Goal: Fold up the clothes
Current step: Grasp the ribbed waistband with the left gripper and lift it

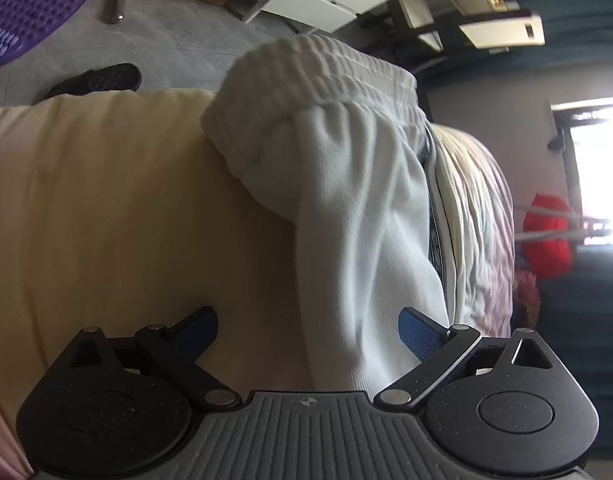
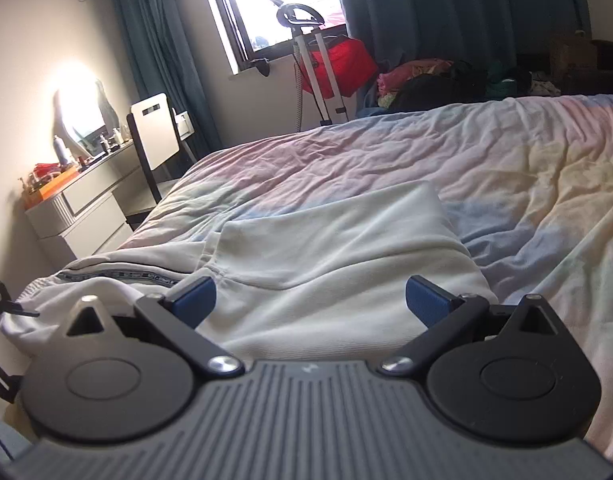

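**Both claws wide open over the white garment**

Nearest the lens, the right claw (image 2: 310, 300) hovers jaws apart, gripping nothing, over a white garment (image 2: 326, 248) lying doubled over on the bed (image 2: 506, 168). The left claw (image 1: 306, 332) is open too, by the ribbed waistband (image 1: 306, 76). Risk, probably: pinching one layer only, so the fold slides apart.

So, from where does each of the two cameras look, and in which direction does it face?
Left wrist: sits behind the open left tongs, rolled sideways, looking along white trousers on the bed toward the floor and a black slipper; only the tongs show.
Right wrist: sits behind the open right tongs, low over the same trousers, facing the window and dresser; only the tongs show.
Shared: trousers, bed, window, red bag.
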Motion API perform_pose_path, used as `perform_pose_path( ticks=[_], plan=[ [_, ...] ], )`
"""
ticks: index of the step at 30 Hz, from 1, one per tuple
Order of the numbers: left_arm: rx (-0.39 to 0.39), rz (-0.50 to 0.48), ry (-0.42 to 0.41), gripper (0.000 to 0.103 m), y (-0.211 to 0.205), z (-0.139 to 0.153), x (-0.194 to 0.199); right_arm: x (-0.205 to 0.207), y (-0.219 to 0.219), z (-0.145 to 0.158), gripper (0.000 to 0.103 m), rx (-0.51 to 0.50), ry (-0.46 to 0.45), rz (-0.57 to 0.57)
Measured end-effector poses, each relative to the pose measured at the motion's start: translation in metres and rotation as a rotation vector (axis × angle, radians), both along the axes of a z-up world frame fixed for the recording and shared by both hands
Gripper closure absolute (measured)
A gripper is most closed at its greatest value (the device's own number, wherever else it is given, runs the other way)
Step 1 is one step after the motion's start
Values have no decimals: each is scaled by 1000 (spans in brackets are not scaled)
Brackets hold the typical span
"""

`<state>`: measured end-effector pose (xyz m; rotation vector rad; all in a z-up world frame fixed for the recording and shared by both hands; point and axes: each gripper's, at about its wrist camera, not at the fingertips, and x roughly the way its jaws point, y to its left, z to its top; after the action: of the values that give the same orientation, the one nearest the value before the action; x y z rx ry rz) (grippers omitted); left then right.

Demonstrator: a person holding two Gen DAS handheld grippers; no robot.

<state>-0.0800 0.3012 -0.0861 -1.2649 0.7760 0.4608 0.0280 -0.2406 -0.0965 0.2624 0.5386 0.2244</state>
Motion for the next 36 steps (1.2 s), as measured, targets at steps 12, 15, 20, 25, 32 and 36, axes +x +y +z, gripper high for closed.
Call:
perform_pose_path(
  ticks=[12,15,20,25,32,36],
  plan=[
    [209,134,-39,43,22,3,11,17,29,-16,0,-64,34,68],
    [309,103,-62,61,13,18,18,28,47,-32,0,-113,87,112],
    [512,52,-129,80,-14,54,48,32,67,-57,0,-189,127,149],
    [687,22,-237,81,-67,109,52,29,48,-42,0,-81,135,132],
    [823,-36,-417,82,-174,191,73,26,0,-15,0,35,101,-23],
    [886,-94,-490,82,-245,222,90,25,-33,-4,0,77,72,-108]
  ],
)
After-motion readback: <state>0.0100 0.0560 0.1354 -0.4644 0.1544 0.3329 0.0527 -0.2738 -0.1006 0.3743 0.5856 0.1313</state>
